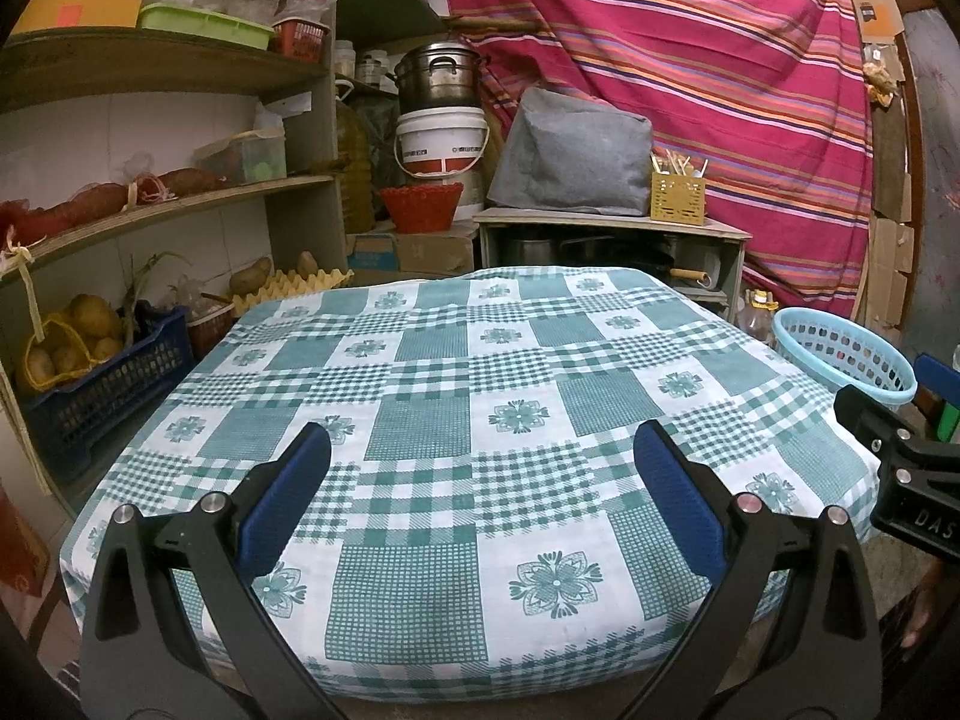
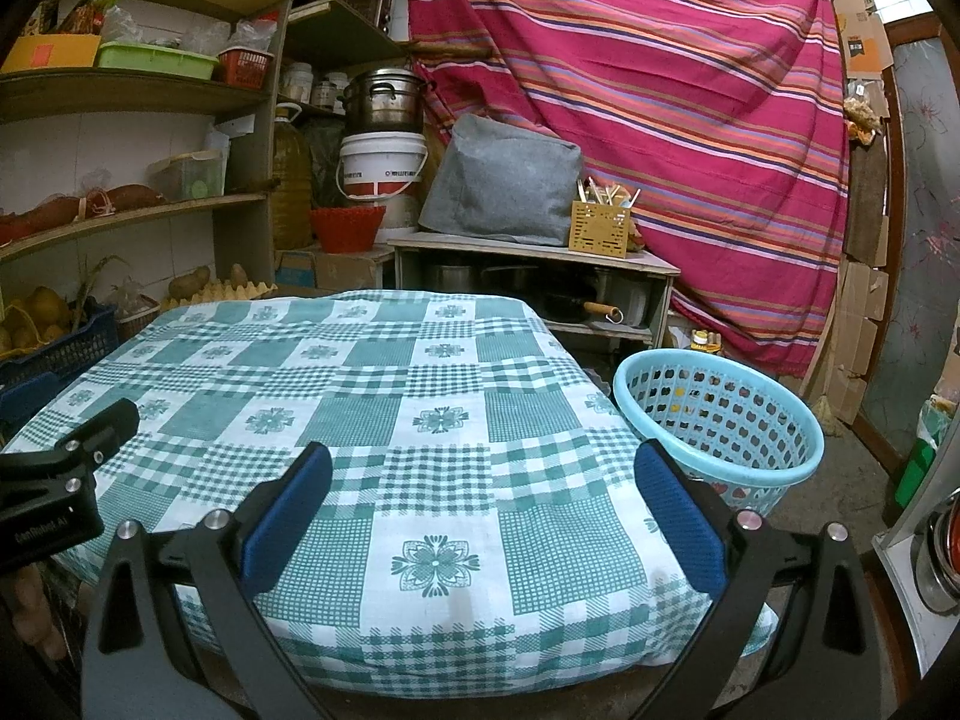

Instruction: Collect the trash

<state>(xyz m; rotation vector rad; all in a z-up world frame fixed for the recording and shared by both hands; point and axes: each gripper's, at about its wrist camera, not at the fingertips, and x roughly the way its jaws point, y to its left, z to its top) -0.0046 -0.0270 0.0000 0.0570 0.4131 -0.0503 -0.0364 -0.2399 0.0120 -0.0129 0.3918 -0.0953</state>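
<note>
A table under a green and white checked cloth [image 1: 456, 396] fills both views [image 2: 372, 420]. No loose trash shows on the cloth. A light blue perforated basket [image 2: 720, 420] stands on the floor by the table's right side; it also shows at the right in the left wrist view [image 1: 846, 354]. Small items lie inside it, seen through the holes. My left gripper [image 1: 480, 444] is open and empty above the table's near edge. My right gripper [image 2: 483, 462] is open and empty above the near right part, left of the basket. Each gripper's body shows in the other's view.
Wooden shelves [image 1: 180, 198] with crates, potatoes and boxes stand at the left. A low cabinet [image 2: 534, 252] with a grey cover and a yellow utensil holder [image 2: 600, 228] stands behind the table. A striped red cloth [image 2: 660, 90] hangs at the back. Cardboard [image 2: 858, 312] leans at the right.
</note>
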